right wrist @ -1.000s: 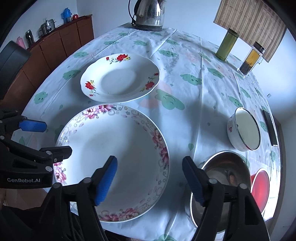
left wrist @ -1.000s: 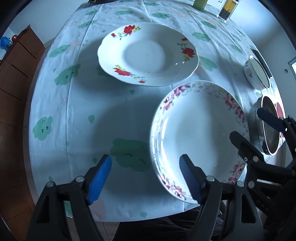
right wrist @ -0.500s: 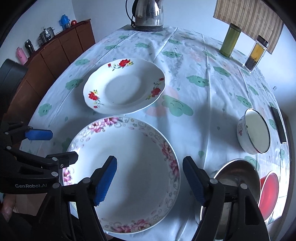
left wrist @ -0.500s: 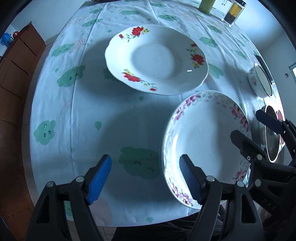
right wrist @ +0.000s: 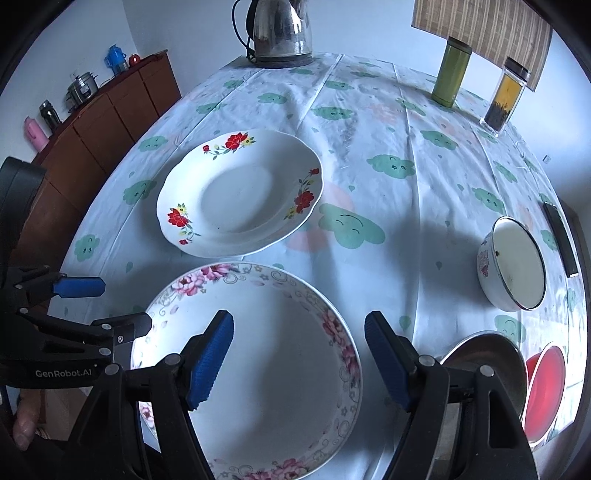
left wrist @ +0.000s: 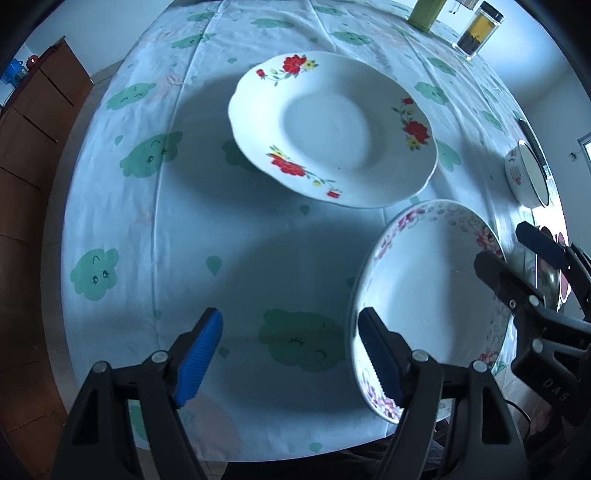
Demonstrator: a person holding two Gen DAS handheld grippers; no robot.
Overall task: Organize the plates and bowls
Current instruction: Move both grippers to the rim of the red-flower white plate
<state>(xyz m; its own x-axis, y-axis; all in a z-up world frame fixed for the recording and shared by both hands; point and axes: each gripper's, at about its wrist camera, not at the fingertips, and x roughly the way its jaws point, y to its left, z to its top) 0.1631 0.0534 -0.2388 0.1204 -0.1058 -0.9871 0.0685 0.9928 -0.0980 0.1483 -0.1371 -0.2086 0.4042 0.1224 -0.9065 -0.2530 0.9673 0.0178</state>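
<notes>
Two wrist views of a set table at the start of a sorting job. The left gripper [left wrist: 290,356] is hanging point-down over bare tablecloth [left wrist: 221,229], its blue pads standing wide apart with nothing between them. The right gripper [right wrist: 299,356] is hovering above the pink-flowered plate [right wrist: 266,362], jaws likewise parted and empty; its pads are not touching the rim.

In the right wrist view the pink-flowered plate is lying at 6 o'clock, near the table edge. The red-flowered plate [right wrist: 240,192] is sitting just beyond it toward 11 o'clock, the two rims close but apart. A white bowl [right wrist: 513,273] is resting at 3 o'clock, and a steel bowl [right wrist: 487,358] with a red bowl [right wrist: 543,395] beside it are crowding the 4 o'clock corner. A kettle [right wrist: 280,33] is standing at 12 o'clock; a green flask [right wrist: 452,72] and a clear jar [right wrist: 504,98] are standing near 1 o'clock. In the left wrist view the pink-flowered plate [left wrist: 424,295] is showing at 4 o'clock and the red-flowered plate [left wrist: 332,129] at 12 o'clock.

Judged step: the approach, with no dish yet gripped and nothing stacked. The next move probably calls for lowering one gripper so that a pad goes over and a pad under a plate rim, closing firmly, then lifting level; the glazed rims look slippery and a tilted lift could let a plate slide
</notes>
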